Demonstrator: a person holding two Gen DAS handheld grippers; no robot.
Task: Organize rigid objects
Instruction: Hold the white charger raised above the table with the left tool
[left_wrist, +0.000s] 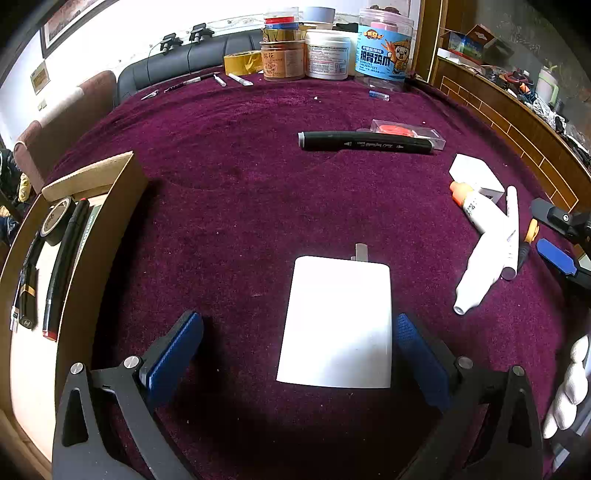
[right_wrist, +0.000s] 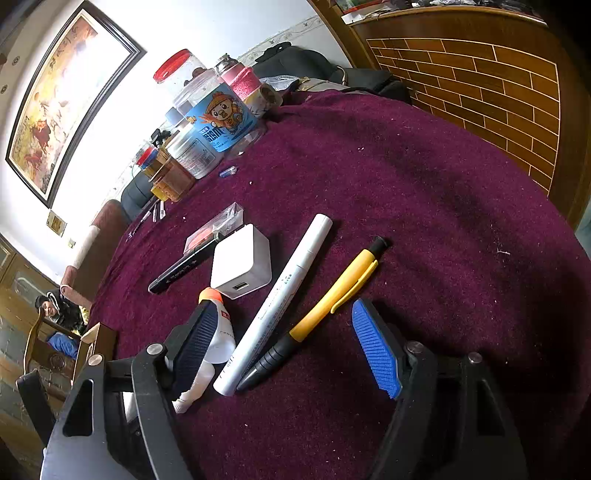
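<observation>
Two pairs of tongs hang over a worktop (left_wrist: 258, 155) covered in plum cloth, and both stand wide with nothing gripped. The left tongs (left_wrist: 295, 350) straddle a white charger block (left_wrist: 336, 321) that lies flat on the cloth, prongs pointing away; its right edge sits just beside the right pad, while the left pad stands well clear of it. The likely step is to close on this block and carry it to the cardboard box (left_wrist: 99, 236) at the left, where a tape roll (left_wrist: 55, 221) and dark pens (left_wrist: 64, 258) already lie.

To do it well, shift the tongs a little toward the block so that it sits centred, then come lower before closing, so both pads meet the smooth side faces squarely; a lopsided close would probably push it sideways across the cloth. The shell looks slick, so a firm squeeze low on the body seems wise.

The right tongs (right_wrist: 291, 343) hover over a yellow-and-black pen (right_wrist: 332, 302) and a white marker (right_wrist: 280, 299) lying side by side between the pads, with a white glue bottle (right_wrist: 218, 336) against the left pad. A second small white adapter (right_wrist: 242, 266) and a black marker (left_wrist: 365, 142) lie further off.

Open cloth stretches between the block and the box, so the sideways carry looks free. The box wall stands upright, so the load must lift over its rim. Jars (left_wrist: 325, 55) crowd the far edge, well out of the way.
</observation>
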